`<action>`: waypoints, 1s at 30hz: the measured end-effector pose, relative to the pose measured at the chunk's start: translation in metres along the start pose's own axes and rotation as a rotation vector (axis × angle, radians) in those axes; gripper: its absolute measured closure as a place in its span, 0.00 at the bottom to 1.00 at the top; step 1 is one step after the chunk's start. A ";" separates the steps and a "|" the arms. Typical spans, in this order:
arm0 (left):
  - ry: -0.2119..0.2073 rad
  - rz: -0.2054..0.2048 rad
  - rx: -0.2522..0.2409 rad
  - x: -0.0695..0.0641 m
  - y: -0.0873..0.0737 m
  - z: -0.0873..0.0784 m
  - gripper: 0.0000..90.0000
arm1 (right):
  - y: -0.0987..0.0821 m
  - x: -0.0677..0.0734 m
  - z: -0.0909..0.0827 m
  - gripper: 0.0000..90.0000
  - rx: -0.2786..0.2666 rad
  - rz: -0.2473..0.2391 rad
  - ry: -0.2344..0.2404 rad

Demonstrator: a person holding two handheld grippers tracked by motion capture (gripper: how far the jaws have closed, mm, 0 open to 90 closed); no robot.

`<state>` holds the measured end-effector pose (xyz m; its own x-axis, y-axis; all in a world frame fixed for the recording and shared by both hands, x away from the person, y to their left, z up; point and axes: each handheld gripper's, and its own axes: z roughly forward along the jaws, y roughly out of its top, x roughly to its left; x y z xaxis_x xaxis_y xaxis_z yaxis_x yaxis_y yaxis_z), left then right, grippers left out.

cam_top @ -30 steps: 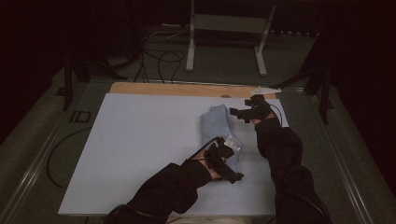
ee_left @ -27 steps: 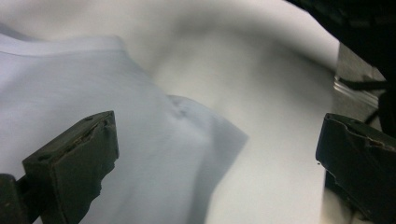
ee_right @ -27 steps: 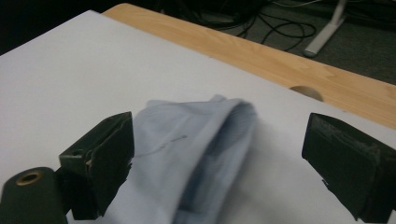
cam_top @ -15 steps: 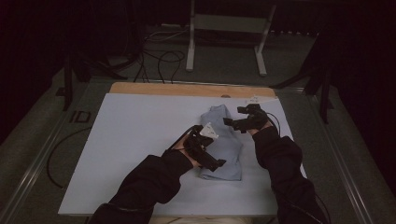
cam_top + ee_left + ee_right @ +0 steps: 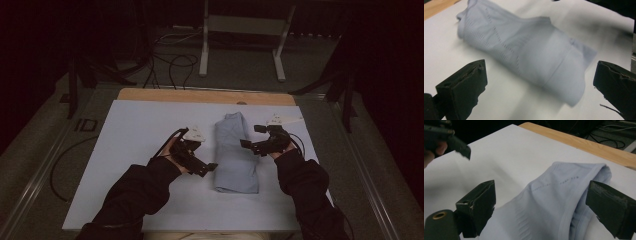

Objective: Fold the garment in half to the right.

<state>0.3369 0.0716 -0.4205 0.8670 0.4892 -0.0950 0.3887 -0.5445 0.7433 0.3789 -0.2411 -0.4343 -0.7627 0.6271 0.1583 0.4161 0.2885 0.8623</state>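
Left claw (image 5: 210,167) and right claw (image 5: 248,143) both stand with jaws apart and empty, flanking the folded light-blue garment (image 5: 235,152) on the white table (image 5: 135,130), the left near its lower edge, the right by its middle. Folding appears largely done: the garment lies as a narrow, tidy strip, perhaps one cross-fold remaining. Half a second earlier both claws were upon the rumpled cloth; now they have drawn off sideways.

A dim lab or studio: white-topped table (image 5: 140,150), floor cables (image 5: 170,60), metal stand legs (image 5: 240,45) behind.
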 end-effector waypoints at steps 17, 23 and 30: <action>0.086 -0.037 0.001 0.020 -0.078 -0.054 0.00 | -0.039 0.019 -0.028 0.10 -0.019 0.001 -0.001; 0.107 -0.055 -0.001 0.021 -0.100 -0.065 0.00 | -0.053 0.021 -0.035 0.10 -0.008 0.008 -0.011; 0.147 -0.064 -0.012 0.024 -0.126 -0.073 0.00 | -0.069 0.022 -0.042 0.10 0.000 0.009 -0.025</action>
<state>0.2854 0.2018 -0.4679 0.7851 0.6177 -0.0454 0.4373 -0.5009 0.7469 0.3129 -0.2777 -0.4702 -0.7463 0.6475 0.1538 0.4226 0.2826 0.8611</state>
